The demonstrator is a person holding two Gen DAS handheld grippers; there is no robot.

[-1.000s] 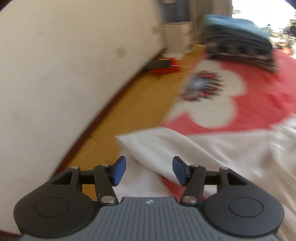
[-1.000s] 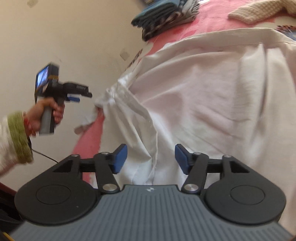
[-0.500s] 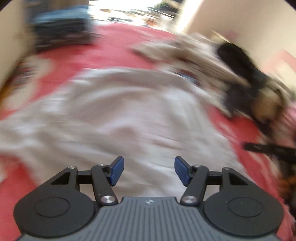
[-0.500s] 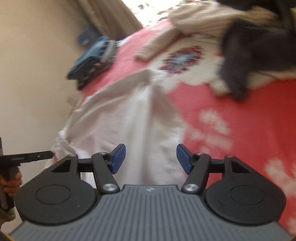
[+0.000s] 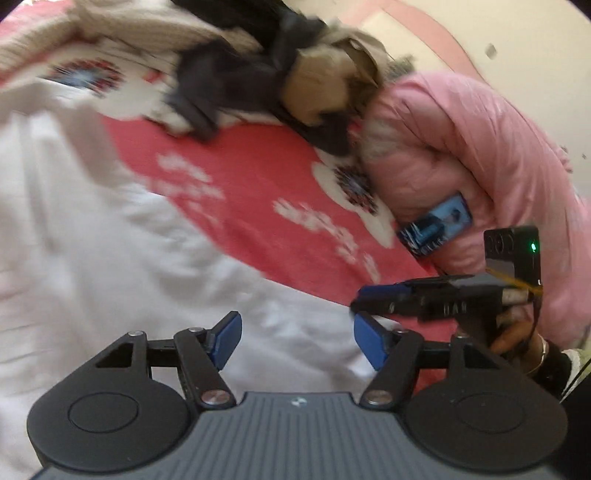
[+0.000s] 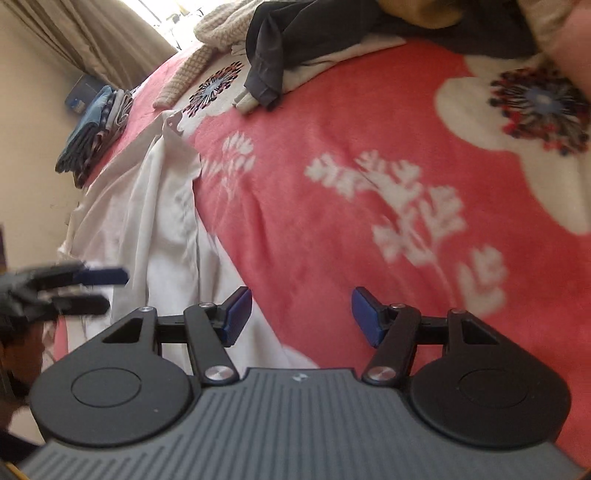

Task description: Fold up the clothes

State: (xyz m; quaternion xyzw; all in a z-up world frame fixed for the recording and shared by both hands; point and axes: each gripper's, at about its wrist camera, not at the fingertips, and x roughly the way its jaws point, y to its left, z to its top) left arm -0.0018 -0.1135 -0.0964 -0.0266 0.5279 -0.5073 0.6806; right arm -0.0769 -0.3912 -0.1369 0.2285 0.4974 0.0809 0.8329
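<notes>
A white shirt [image 5: 110, 240] lies spread on the red flowered blanket [image 5: 258, 192]. My left gripper [image 5: 297, 339] hovers over the shirt's near edge, its jaws opening, with nothing between the blue pads. My right gripper [image 6: 301, 314] stands open over the blanket beside the shirt's [image 6: 155, 221] right edge, holding nothing. Each view catches the other tool: the right gripper [image 5: 369, 300] held by a hand [image 5: 517, 332], and the left gripper [image 6: 103, 290] blurred at the left edge.
Unfolded clothes are heaped at the far side of the bed: a pink padded jacket [image 5: 461, 147], a dark garment [image 6: 295, 37], a tan one [image 5: 325, 81] and a cream knit sweater [image 6: 207, 48]. A folded stack [image 6: 96, 129] sits near the wall and curtain [image 6: 85, 33].
Both views have swung right across the bed, from the wall and the shirt toward the clothes heap. The left jaws stand a little wider. Nothing was taken hold of.
</notes>
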